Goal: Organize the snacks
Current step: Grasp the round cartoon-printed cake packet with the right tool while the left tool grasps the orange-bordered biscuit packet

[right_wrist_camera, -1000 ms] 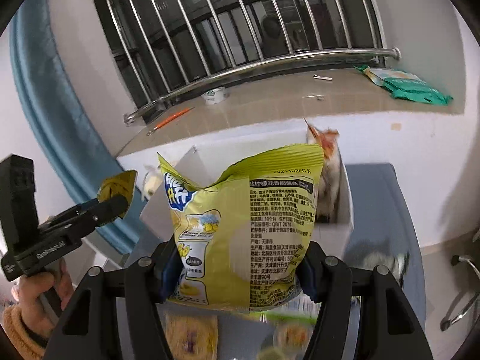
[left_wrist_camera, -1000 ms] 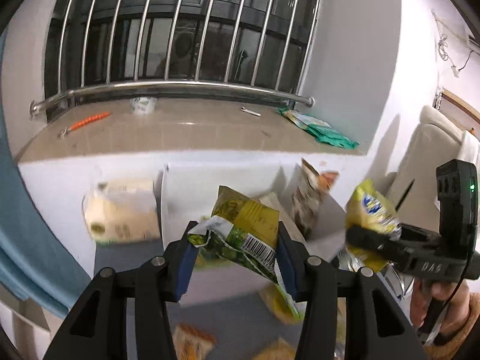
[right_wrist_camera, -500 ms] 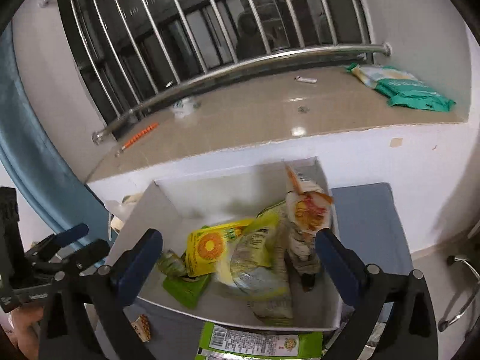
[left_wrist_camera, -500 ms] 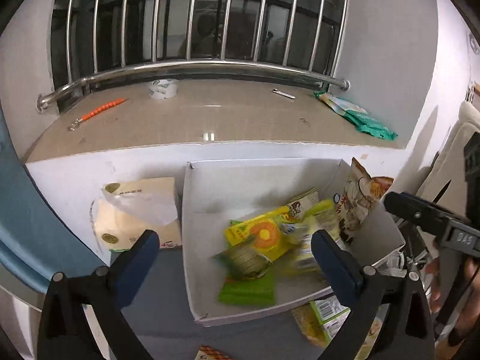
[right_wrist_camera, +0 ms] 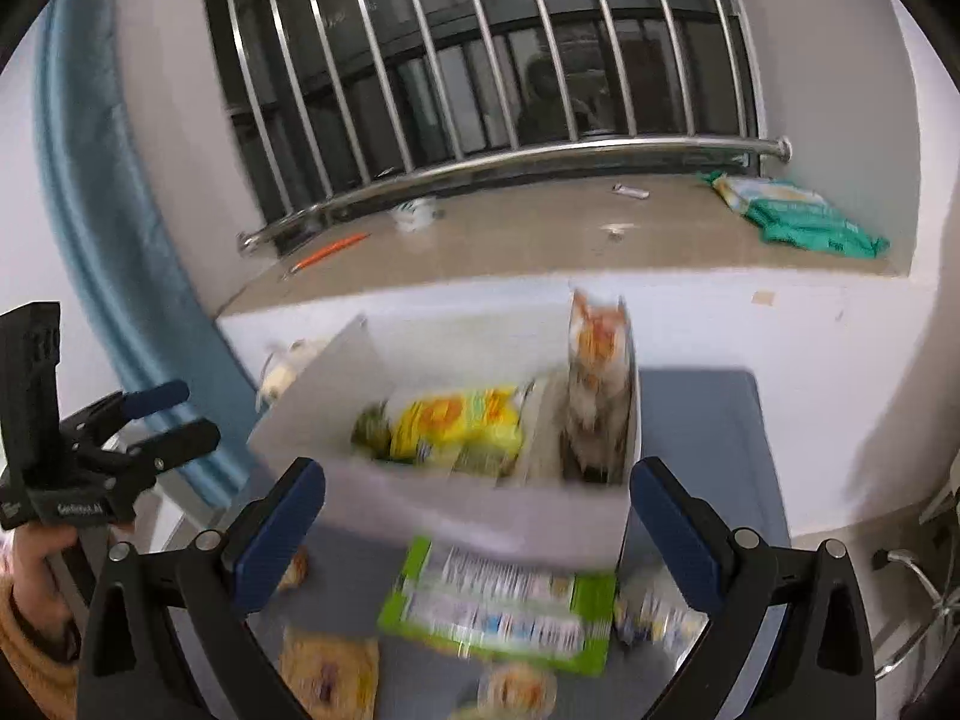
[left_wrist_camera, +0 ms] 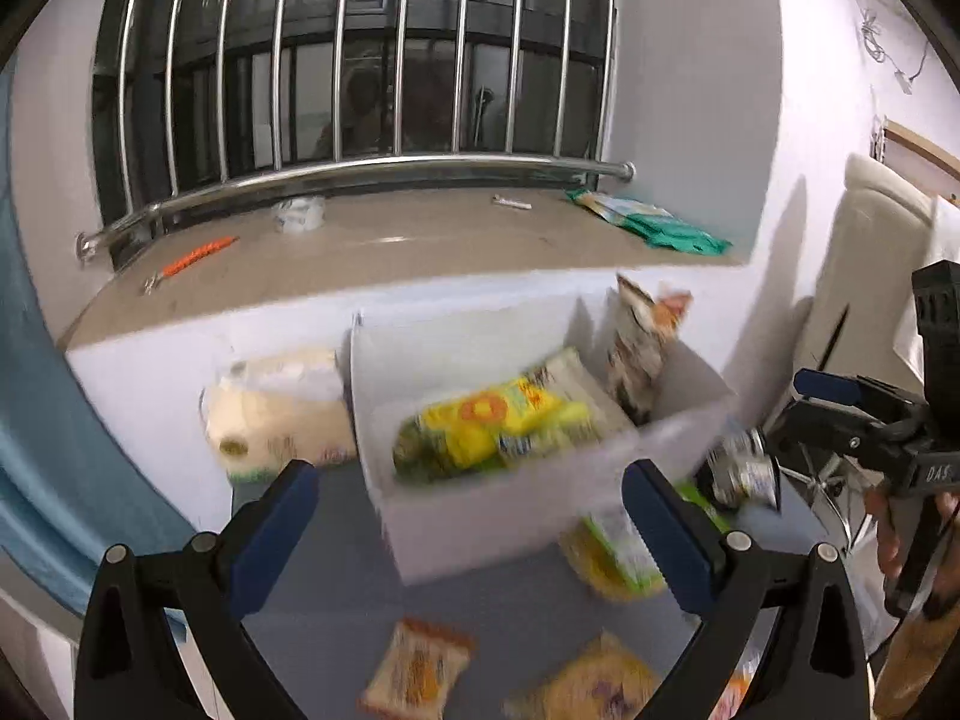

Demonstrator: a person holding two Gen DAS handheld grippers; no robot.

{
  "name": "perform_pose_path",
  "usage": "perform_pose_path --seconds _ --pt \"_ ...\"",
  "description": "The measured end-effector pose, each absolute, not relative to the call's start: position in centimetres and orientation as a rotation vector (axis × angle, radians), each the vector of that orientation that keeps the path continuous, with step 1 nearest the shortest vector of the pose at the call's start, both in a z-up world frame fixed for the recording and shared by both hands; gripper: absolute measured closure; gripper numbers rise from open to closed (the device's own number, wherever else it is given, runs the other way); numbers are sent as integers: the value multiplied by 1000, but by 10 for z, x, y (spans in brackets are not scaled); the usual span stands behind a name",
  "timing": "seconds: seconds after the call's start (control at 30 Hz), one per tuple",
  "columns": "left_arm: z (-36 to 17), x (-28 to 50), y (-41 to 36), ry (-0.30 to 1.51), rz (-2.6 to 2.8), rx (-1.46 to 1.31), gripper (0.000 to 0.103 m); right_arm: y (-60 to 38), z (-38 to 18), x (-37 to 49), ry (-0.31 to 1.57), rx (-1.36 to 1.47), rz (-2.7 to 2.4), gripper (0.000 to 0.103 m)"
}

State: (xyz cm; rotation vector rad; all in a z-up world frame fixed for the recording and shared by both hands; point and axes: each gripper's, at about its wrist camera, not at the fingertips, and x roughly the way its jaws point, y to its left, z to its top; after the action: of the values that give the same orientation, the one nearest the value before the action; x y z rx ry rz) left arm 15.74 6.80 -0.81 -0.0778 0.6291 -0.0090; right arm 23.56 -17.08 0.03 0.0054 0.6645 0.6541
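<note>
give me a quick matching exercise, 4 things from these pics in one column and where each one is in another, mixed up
1. yellow snack bag
2. teal packet
3. green-edged packet
4. tissue pack

a. on the window ledge
b. inside the white box
c. left of the box, against the wall
d. on the grey table, in front of the box

Pairs: 1-b, 2-a, 3-d, 4-c

Left wrist view: looks forward between its fingers (left_wrist_camera: 273, 534), from the near left, down onto the white box (left_wrist_camera: 480, 510). Right wrist view: close, front-right of the same box (right_wrist_camera: 480, 516). Both share the barred window (left_wrist_camera: 360, 60), sill and grey worktop (left_wrist_camera: 336, 576).
</note>
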Motion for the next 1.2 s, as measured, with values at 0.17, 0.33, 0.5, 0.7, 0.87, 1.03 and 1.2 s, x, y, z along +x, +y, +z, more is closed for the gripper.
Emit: perform_pose_path --seconds 0.17,0.33,0.5,0.7,0.87,1.03,1.2 --pt "-45 105 68 689 8 -92 0 -194 -28 186 701 73 749 0" --pt "-80 56 63 755 6 -114 0 -212 -47 133 662 144 756 0" --pt "-95 39 66 771 -7 -136 0 -212 -65 97 663 160 738 0" --pt "-111 69 81 800 -20 -195 0 -202 -62 79 638 76 728 0" --pt "-135 114 94 886 10 -200 0 -199 -65 78 663 68 726 0" --pt "-152 143 99 937 28 -181 0 -193 -74 76 688 29 717 0" --pt "-159 150 99 960 43 -145 3 -190 -77 74 701 13 712 0"
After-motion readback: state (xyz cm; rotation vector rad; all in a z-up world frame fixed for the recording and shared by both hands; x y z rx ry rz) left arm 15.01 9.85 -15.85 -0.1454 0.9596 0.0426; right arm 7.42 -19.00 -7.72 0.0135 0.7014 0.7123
